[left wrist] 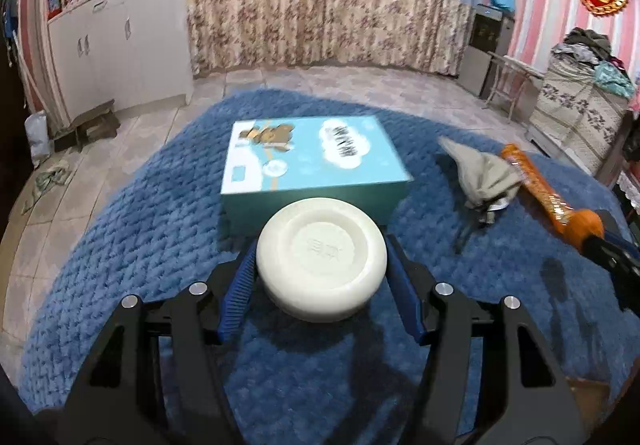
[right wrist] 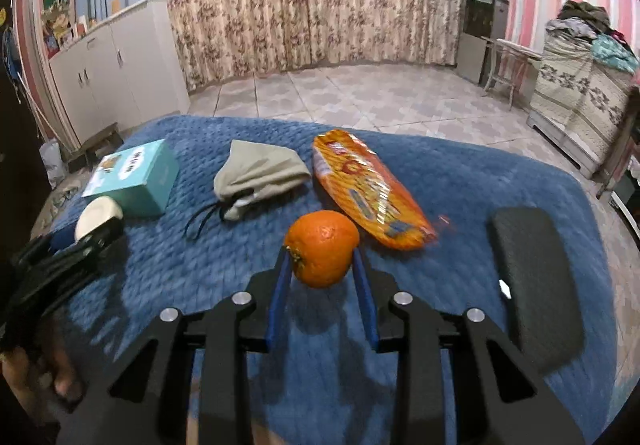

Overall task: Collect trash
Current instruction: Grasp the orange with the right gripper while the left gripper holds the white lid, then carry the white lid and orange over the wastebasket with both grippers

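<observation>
- Left tool: pinching a round white soap bar between its blue pads, held above the blue blanket.
- Right tool: pinching an orange, likewise lifted off the blanket.
- Box: teal, bear print on the lid, lying flat just beyond the soap bar; far left in the right view.
- Grey pouch: drawstring trailing toward the near side, lying between the box and the wrapper.
- Orange snack wrapper: the likeliest trash; just beyond and right of the orange, long axis running far-left to near-right. Judged nearer the right tool than the left.
- Dark case: flat, at the near right; shown only in the right view.
- View difference: the left view shows the box lid squarely; the right view shows the wrapper whole and the person's hand behind the left tool.
- No bin visible in either view.
</observation>
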Available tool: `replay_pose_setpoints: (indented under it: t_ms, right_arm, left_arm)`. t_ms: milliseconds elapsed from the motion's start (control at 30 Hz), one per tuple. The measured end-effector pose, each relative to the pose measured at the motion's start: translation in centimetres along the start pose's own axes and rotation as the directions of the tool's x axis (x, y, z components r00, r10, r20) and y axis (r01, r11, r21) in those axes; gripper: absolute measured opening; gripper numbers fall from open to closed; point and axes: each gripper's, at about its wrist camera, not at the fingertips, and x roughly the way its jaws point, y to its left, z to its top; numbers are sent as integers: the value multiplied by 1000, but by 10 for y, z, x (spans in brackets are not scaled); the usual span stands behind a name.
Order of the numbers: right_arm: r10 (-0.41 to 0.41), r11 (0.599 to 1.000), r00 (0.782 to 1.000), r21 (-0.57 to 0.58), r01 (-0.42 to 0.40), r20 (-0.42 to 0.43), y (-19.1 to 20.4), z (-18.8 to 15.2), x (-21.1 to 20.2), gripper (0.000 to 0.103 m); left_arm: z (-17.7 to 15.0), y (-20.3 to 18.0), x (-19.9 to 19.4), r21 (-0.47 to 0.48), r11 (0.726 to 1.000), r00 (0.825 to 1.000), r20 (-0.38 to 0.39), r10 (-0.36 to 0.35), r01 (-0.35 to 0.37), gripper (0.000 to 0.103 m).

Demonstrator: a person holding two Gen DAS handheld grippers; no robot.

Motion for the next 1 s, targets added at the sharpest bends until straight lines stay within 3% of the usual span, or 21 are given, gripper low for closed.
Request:
replay_pose_setpoints:
  t_ms: [100,200,367,533,700,767,800,833,1000]
  right_arm:
    - [-32,999,999,15,32,35,-17,-16,-33,32]
    - [-68,997,995,51,64,69,-40,-34,-70,23]
    - [-132,988,988,85,125,82,-85,-61,-120,22]
    - [-197,967,980,169,190,28,-133,-96,-140,22]
    - [-235,944,972,238,228,2,-158,-120,-144,24]
    - [-235,941,972,254,226,4,-157,-122,-139,34]
    - [-231,941,973,257,221,9,-154,-121,-137,52]
    - [-222,943,975,258,209,21,-149,-120,-134,63]
    - [-131,969,991,217,120,35,-103,-115,-111,64]
  left_arm:
    - [1,-11,-14,24,999,999,14,-35,35,61]
    - [2,-29,-33,56,997,997,47,-60,57,61]
    - [2,-68,-62,101,987,988,78,-135,127,61]
    - [-8,-97,-79,136,974,980,58,-190,180,61]
    - [-22,-101,-88,165,967,978,41,-203,194,61]
    - [-26,-97,-90,174,967,980,41,-196,186,61]
    - [-28,-95,-90,176,968,981,40,-189,179,61]
    - [-26,-91,-89,173,970,983,35,-180,171,61]
    - [-20,-70,-84,174,975,989,31,-146,139,61]
